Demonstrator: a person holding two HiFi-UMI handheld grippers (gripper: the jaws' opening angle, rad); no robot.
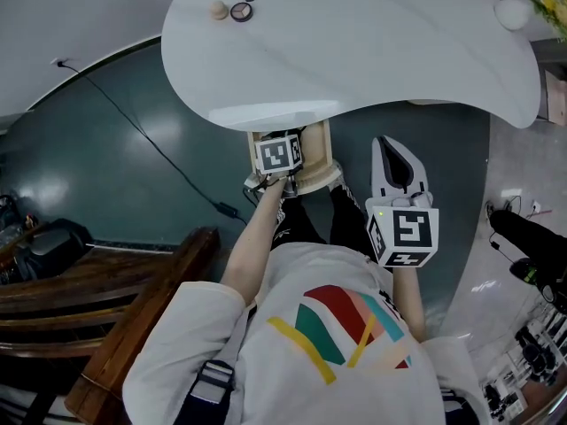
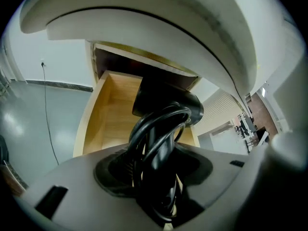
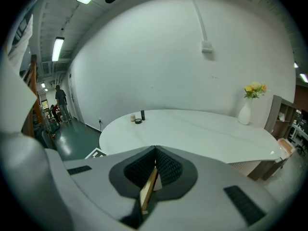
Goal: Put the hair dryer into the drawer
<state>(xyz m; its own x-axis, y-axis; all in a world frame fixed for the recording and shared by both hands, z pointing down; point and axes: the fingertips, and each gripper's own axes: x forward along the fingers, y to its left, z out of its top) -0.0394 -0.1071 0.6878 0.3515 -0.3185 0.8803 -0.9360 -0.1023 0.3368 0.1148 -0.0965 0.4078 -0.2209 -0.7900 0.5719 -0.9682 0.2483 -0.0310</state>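
Note:
A black hair dryer (image 2: 166, 105) with its cord wound round it hangs between the jaws of my left gripper (image 2: 157, 152), which is shut on it. It hangs over the open light-wood drawer (image 2: 103, 121) under the white table (image 2: 159, 13). In the head view the left gripper (image 1: 283, 175) points down into the drawer (image 1: 321, 177), and its marker cube hides the dryer. My right gripper (image 1: 396, 162) hovers to the right of the drawer, free of it. In the right gripper view its pads (image 3: 155, 153) meet at the tips; only a thin wood-coloured strip shows in the slit below.
The white oval table (image 1: 354, 51) overhangs the drawer, with small cosmetic items (image 1: 241, 11) and a white vase (image 1: 512, 13) on it. A black cable (image 1: 151, 135) runs across the green floor at the left. A dark wooden bench (image 1: 106, 308) stands at lower left.

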